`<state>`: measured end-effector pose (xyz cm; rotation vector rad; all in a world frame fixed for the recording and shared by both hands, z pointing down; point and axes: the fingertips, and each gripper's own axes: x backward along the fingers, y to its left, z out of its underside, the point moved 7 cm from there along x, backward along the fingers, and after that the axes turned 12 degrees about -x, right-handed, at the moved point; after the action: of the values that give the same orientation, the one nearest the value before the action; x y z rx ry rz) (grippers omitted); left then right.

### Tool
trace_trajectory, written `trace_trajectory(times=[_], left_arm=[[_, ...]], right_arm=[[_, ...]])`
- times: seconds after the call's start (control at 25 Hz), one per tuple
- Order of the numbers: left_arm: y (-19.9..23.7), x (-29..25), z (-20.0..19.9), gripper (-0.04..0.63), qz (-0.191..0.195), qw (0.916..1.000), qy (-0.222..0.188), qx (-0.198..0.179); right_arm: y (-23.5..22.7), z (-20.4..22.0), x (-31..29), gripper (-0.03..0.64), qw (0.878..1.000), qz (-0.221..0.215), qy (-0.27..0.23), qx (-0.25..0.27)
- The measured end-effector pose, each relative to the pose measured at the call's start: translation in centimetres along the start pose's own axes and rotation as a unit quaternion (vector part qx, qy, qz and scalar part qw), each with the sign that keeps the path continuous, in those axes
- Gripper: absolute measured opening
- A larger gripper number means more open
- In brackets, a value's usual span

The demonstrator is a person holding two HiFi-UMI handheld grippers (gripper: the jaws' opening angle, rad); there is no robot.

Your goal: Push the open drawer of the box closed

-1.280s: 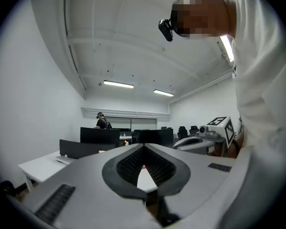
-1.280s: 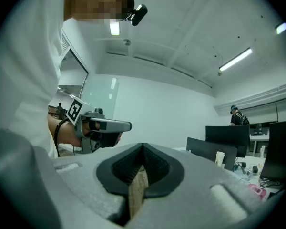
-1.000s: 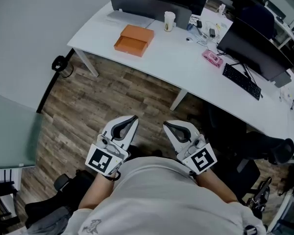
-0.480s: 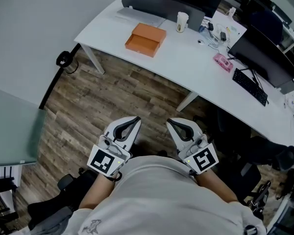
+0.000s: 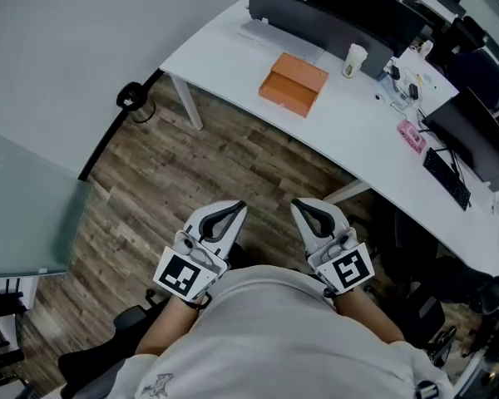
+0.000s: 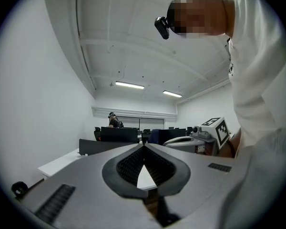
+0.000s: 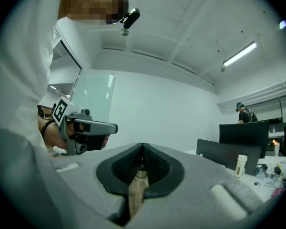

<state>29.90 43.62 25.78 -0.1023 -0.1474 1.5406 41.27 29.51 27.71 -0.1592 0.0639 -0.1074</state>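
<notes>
Head view: left tongs [image 5: 235, 209] and right tongs [image 5: 300, 206], both shut and empty, hang at the waist, likely in transit; orange box [image 5: 293, 84] sits well apart on the table [image 5: 224, 44], upper centre.

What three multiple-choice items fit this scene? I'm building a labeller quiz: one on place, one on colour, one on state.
1. Where does the orange box stand?
A) on the white desk
B) on the floor
C) on a chair

2. What colour is the cup near it?
A) red
B) white
C) green

3. How are the right gripper's jaws?
A) wide apart
B) clamped on the box
C) shut, holding nothing

Answers: 1 A, the head view shows the box on the desk. 2 B, the cup is plainly white. 3 C, the right gripper view shows the jaws together with nothing held.
</notes>
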Motion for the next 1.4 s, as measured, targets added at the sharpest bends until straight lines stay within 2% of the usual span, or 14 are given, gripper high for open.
trace_trajectory(times=[0.28,0.44,0.8,0.92,1.12,1.4], left_arm=[[7.0,6.0,1.9,-0.002,-0.012,0.9995,0.025,0.016],[8.8,7.8,2.4,-0.002,-0.035,0.9987,0.032,0.018],[12.3,9.0,3.9,-0.002,-0.069,0.9967,0.038,0.019],[13.3,8.7,4.2,-0.002,-0.072,0.9959,0.051,0.016],[15.6,7.0,4.7,-0.002,-0.083,0.9952,0.049,0.017],[19.2,1.5,5.8,-0.002,-0.079,0.9955,0.047,0.023]], right_arm=[[4.0,-0.3,-9.3,0.002,0.999,-0.028,0.001,0.021],[6.0,-0.1,-11.8,0.002,0.998,-0.054,0.015,0.004],[6.0,1.2,-16.4,0.002,0.995,-0.091,0.025,-0.009],[5.3,1.5,-18.0,0.002,0.994,-0.102,0.026,-0.011],[3.1,0.9,-20.5,0.002,0.994,-0.106,0.023,-0.016],[-2.4,0.4,-23.5,0.002,0.993,-0.108,0.033,-0.024]])
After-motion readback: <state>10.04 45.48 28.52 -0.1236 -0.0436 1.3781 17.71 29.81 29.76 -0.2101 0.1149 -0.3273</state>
